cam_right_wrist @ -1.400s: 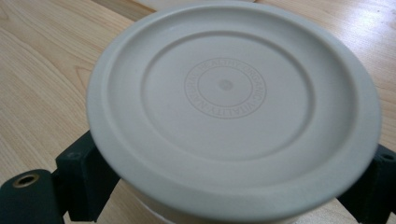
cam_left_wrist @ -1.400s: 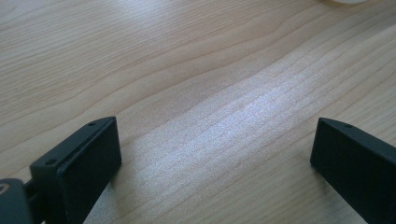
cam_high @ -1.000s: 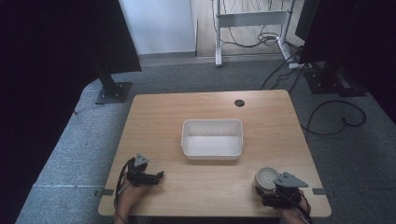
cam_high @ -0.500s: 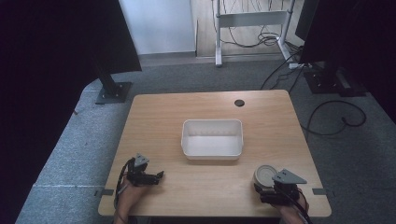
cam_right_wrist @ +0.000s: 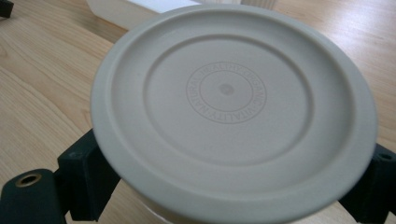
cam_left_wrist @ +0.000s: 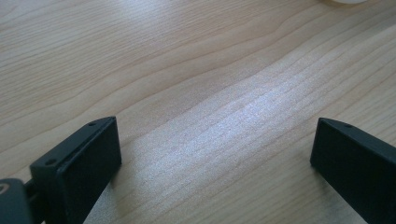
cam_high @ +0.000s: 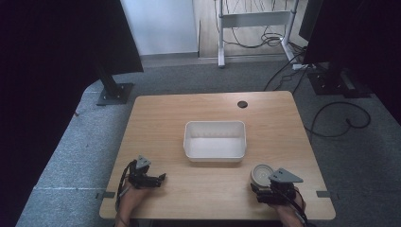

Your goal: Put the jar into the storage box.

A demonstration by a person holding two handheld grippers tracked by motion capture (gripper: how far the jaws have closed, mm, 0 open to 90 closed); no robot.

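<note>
Lid up, a round grey container (cam_right_wrist: 233, 116) sits upright at the tabletop's (cam_high: 189, 113) near right, body hidden, clamped in the right claw (cam_high: 265, 182); left claw (cam_high: 158, 178) gapes apart near left.

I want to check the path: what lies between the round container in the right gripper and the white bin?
Only bare wooden table, seen in the high view, separates the round container from the white bin.

Each hand-held gripper, the left hand-held gripper (cam_high: 161, 178) and the right hand-held gripper (cam_high: 261, 185), is black with flat rectangular jaws having small screw holes. A grey three-cornered plate sits on top, and a dark cable trails behind.
</note>
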